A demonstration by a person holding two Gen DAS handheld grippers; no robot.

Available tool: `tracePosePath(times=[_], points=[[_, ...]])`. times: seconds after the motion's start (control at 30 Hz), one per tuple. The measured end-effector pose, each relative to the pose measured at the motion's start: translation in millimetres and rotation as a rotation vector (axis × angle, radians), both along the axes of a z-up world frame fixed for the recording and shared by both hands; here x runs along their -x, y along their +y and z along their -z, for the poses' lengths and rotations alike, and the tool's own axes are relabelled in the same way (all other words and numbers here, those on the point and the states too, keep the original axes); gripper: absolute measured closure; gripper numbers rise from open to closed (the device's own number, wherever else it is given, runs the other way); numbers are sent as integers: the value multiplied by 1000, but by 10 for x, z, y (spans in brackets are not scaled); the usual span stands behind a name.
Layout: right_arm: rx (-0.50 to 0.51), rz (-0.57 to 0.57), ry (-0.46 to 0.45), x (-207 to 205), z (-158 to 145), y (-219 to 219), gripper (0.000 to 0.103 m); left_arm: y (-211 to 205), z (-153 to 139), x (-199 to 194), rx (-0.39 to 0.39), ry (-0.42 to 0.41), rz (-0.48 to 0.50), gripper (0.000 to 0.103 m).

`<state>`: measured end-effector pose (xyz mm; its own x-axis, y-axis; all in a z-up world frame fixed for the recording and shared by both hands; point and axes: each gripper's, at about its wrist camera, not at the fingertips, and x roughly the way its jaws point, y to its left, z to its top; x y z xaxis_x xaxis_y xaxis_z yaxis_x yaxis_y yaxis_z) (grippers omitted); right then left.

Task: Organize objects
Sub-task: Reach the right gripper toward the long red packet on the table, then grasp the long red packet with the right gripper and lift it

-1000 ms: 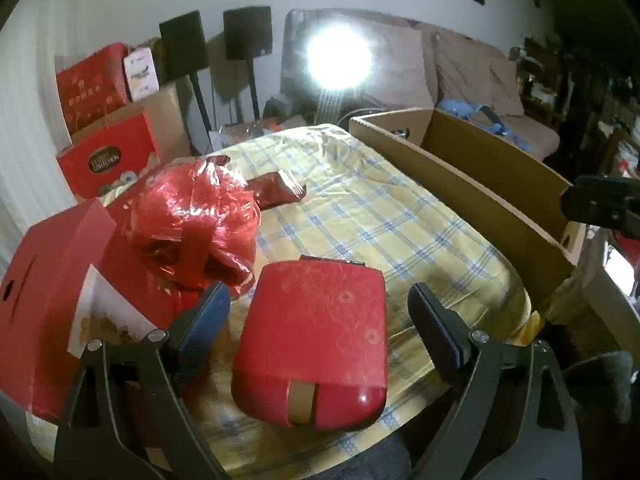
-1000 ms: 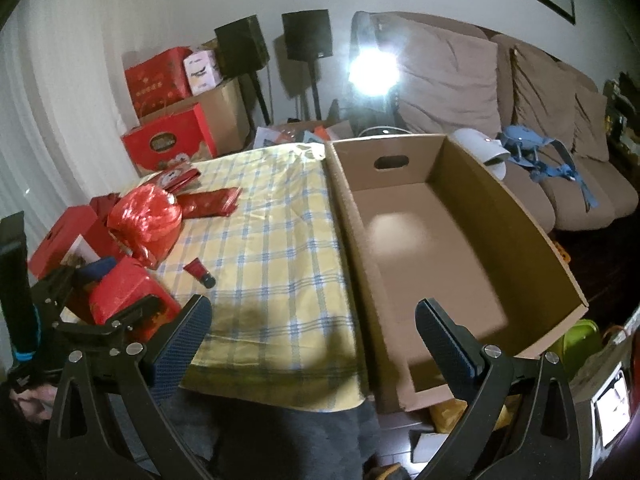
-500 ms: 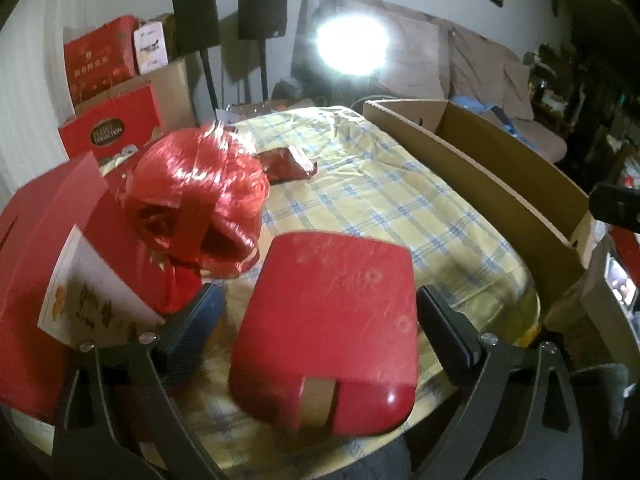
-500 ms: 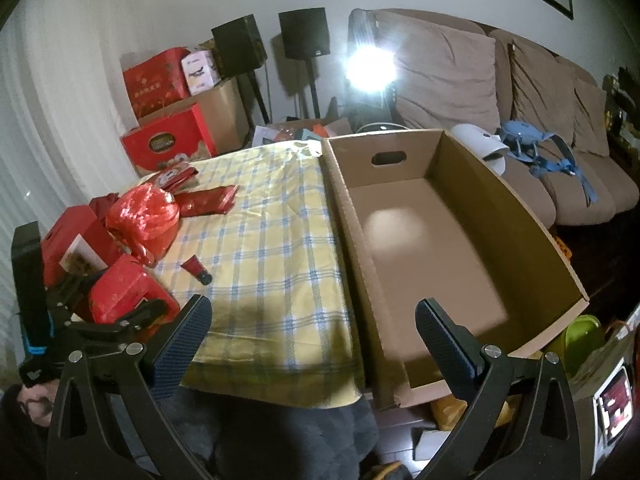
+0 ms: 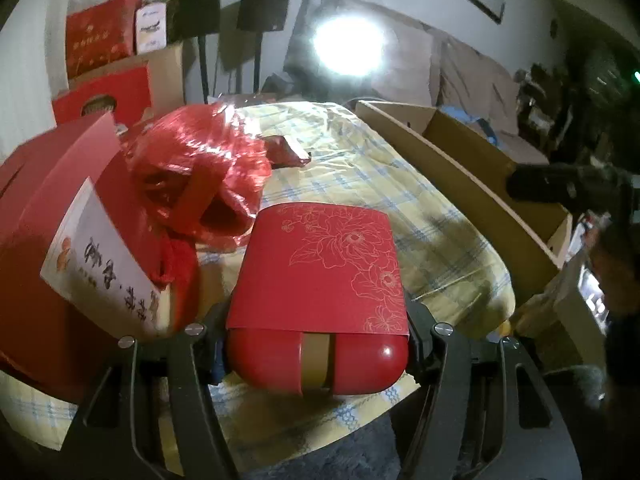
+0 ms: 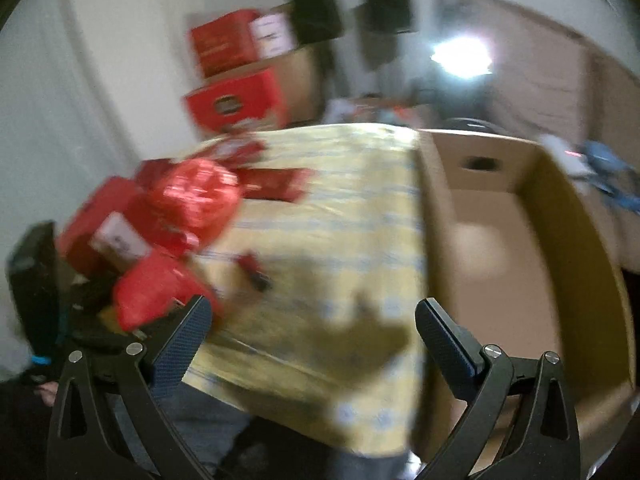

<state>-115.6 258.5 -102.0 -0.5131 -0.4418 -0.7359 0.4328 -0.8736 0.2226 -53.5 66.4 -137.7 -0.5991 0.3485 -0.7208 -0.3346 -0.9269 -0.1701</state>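
Note:
A red case with gold flowers and a gold strap lies at the near edge of the yellow checked table. My left gripper straddles its near end, jaws closing, and both pads sit against the case's sides. Behind it lie a shiny red plastic bag and a red carton with a white label. The right wrist view is blurred: my right gripper hangs open over the table's near edge with nothing between its fingers, and the red case is off to its left.
A large open cardboard box, empty inside, stands along the table's right side. A small red tube and a flat red packet lie on the cloth. Red gift boxes, speakers and a sofa stand behind.
The left jaws have come in from wide open until they touch the red case's sides. The right gripper has swung left across the table, blurring its view.

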Motion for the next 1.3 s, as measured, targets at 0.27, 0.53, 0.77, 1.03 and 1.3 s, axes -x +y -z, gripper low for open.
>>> tracePosePath(times=[0.27,0.53,0.77,1.03,1.3], points=[[-162,-399,13,1039,-103,-899,1,-77,-31,-22,18,-7,-7,42],[-340,-633,101,1657,281,-1644,5,-252,-60,-120,-16,-13,-72,42],[-465,-667,39,1740,619,-1567,23,-244,-93,-219,-12,-3,-87,42],[-356,-671,68,1712,805,-1623,49,-295,-154,-204,-31,11,-113,42],[-435,-655,41,1329,761,-1547,102,-295,-166,-203,-46,12,-113,42]])
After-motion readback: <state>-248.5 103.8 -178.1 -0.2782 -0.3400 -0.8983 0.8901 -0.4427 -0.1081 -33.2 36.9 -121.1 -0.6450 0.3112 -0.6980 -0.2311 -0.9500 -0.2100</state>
